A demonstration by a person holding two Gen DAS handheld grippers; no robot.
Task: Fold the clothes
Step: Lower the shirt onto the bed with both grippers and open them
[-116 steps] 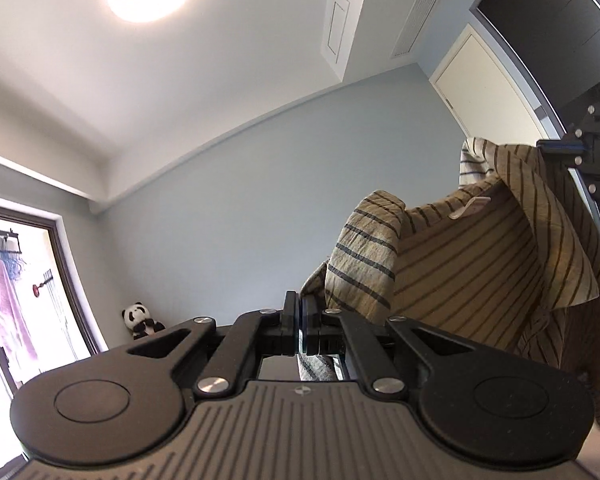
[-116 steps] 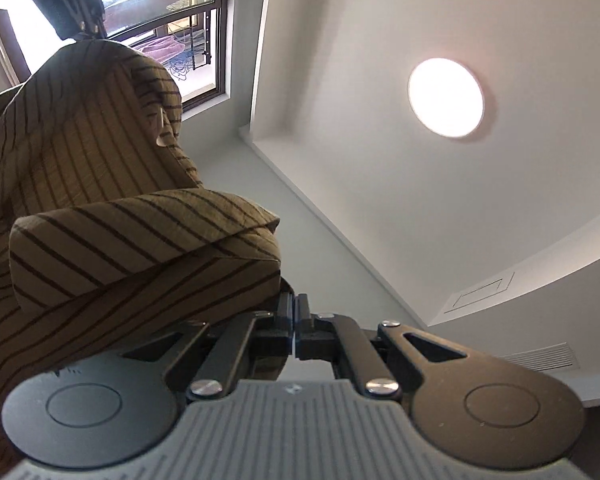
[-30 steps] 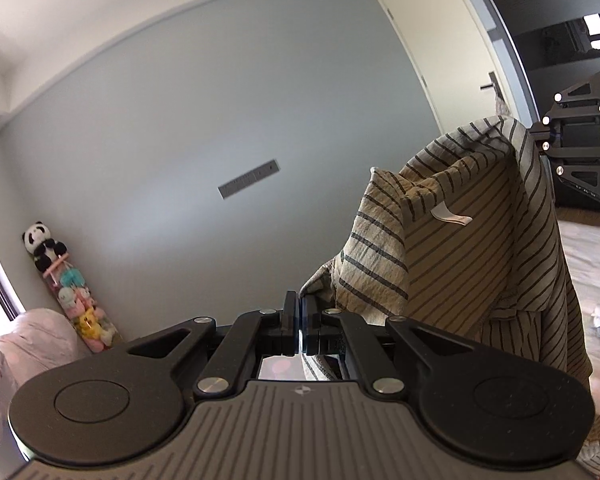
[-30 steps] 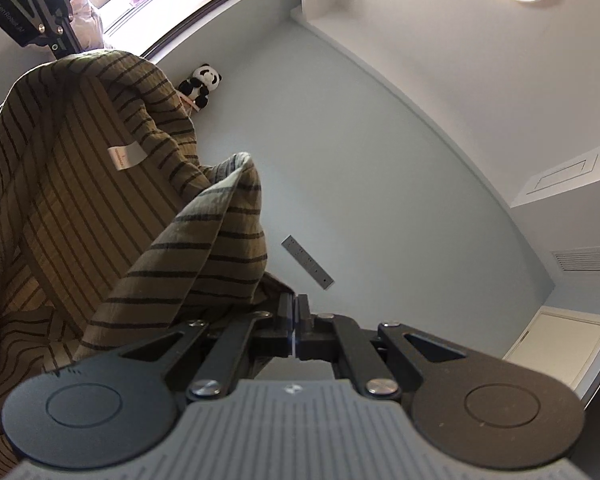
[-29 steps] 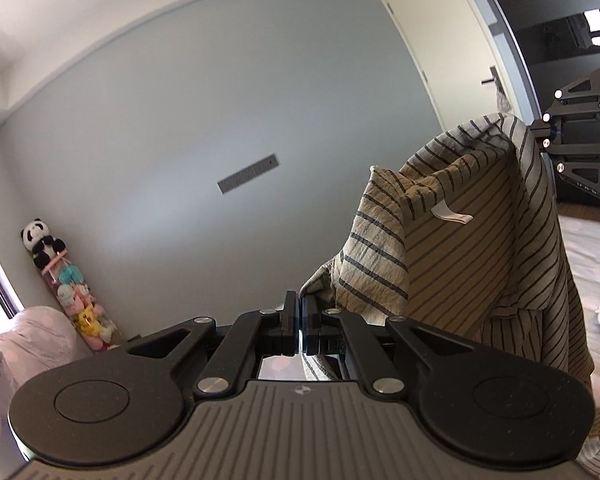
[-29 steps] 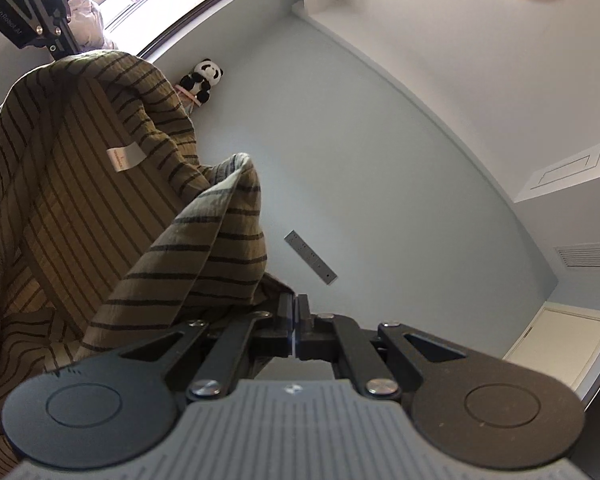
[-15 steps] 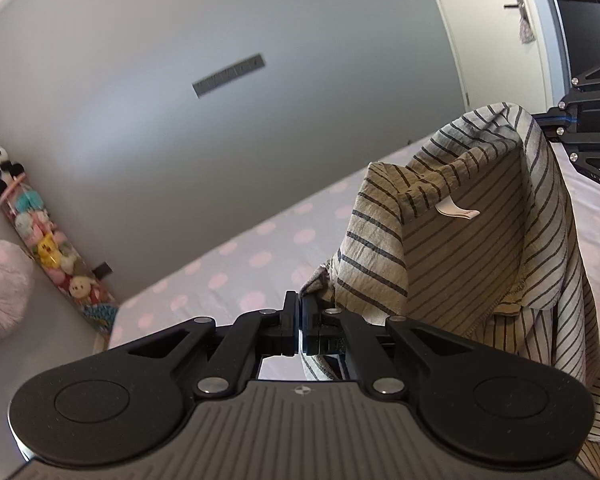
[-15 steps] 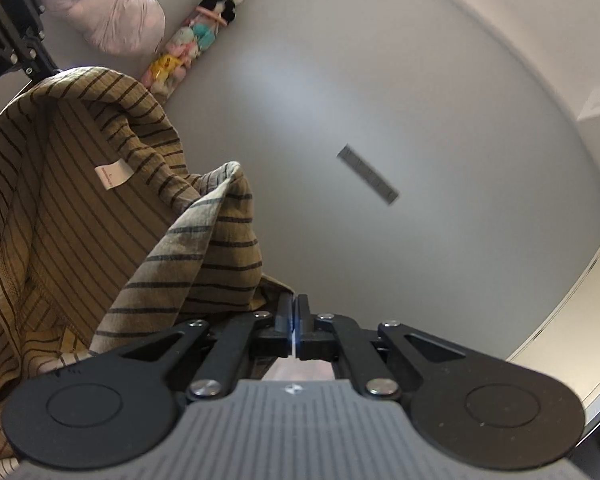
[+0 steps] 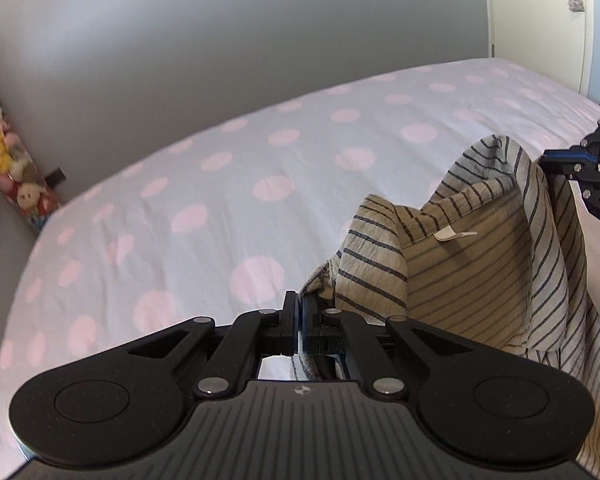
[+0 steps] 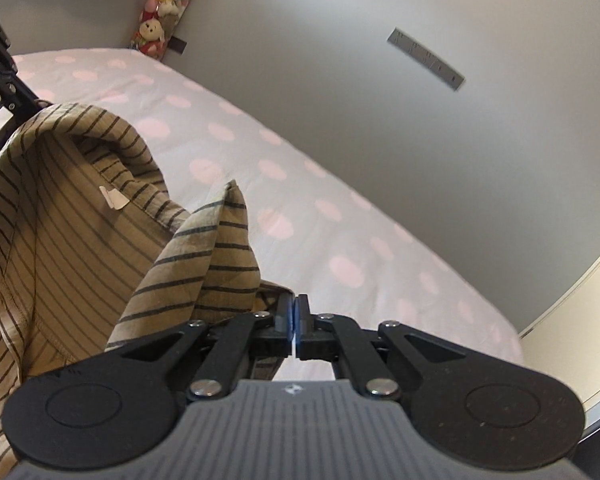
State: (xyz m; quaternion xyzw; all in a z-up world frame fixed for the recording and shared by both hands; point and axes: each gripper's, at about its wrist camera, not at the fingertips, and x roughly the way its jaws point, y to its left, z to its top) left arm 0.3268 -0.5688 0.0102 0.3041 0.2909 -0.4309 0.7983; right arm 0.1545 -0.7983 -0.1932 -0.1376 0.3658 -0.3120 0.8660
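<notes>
Shirt [image 9: 472, 276] hangs between your two claws, its collar edge stretched sideways from one to the other and its body dropping toward the bed [image 9: 220, 184]. Your left claw [image 9: 299, 320] is pinched tight on one shoulder edge; your right claw [image 10: 294, 326] is clamped on the other. It is tan linen-like cloth with thin dark stripes, inside facing you, with a small white neck tag [image 9: 454, 235] showing. Fabric sags and folds near each grip.
</notes>
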